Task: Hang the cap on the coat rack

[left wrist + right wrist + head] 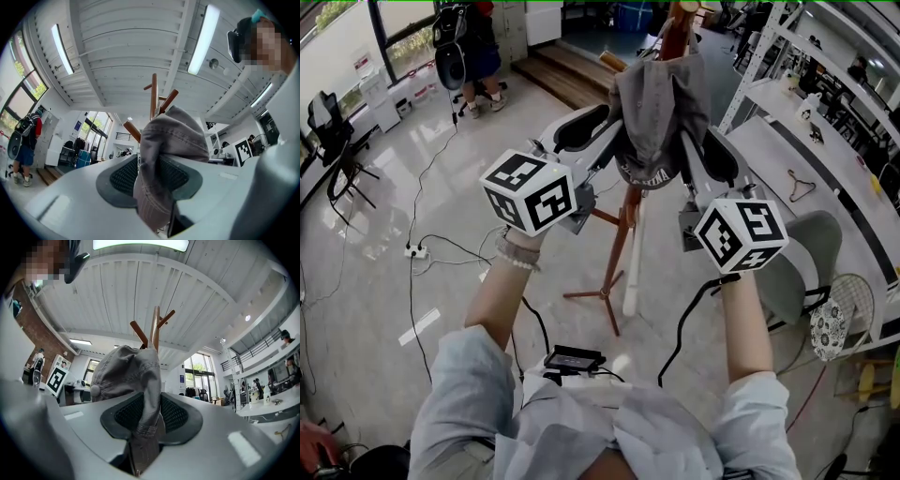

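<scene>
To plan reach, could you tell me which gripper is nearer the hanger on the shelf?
Right: the right gripper sits just left of the hanger; the left gripper is farther left.

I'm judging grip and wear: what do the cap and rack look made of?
Cap: soft grey woven cloth, likely cotton twill, matte; stitched seams and limp folds show. Rack: probably wood, reddish-brown with a slight gloss; round pole and angled pegs.

Wearing pale blue-grey sleeves (469, 375), beaded bracelet (517, 258); left gripper (612, 142) and right gripper (692, 145), white, bearing black-and-white marker cubes (528, 192).
</scene>
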Available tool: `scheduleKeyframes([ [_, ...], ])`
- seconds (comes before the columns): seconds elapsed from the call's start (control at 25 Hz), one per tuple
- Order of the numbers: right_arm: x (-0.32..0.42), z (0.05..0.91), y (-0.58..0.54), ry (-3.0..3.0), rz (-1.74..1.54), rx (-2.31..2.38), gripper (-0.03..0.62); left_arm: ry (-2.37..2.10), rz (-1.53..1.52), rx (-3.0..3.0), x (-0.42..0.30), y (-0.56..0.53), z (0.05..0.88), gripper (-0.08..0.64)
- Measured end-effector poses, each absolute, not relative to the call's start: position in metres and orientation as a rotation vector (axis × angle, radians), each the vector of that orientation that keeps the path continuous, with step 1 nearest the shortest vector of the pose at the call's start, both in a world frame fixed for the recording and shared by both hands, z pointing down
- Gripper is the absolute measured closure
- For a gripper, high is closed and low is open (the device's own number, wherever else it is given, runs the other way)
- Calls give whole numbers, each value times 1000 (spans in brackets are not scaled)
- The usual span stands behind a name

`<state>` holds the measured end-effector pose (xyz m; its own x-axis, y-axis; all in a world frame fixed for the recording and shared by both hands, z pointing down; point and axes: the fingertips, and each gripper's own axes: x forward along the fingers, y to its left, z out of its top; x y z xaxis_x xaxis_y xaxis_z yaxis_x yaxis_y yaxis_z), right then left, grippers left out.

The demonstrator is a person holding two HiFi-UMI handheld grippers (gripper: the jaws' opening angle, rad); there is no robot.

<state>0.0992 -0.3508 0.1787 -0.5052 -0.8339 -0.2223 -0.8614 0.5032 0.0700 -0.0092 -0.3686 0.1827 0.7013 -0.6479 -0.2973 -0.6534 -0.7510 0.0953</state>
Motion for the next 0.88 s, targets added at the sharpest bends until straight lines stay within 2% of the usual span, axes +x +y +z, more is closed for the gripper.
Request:
scheduleKeyframes([
  [0.28, 106, 173, -341, 2531, 289, -1509, 453, 1134, 502, -2868, -20, -361, 182, 439],
  [0.88, 111, 195, -295, 2548, 415, -1573, 453, 1149, 437, -2753, -24, -306, 196, 440],
])
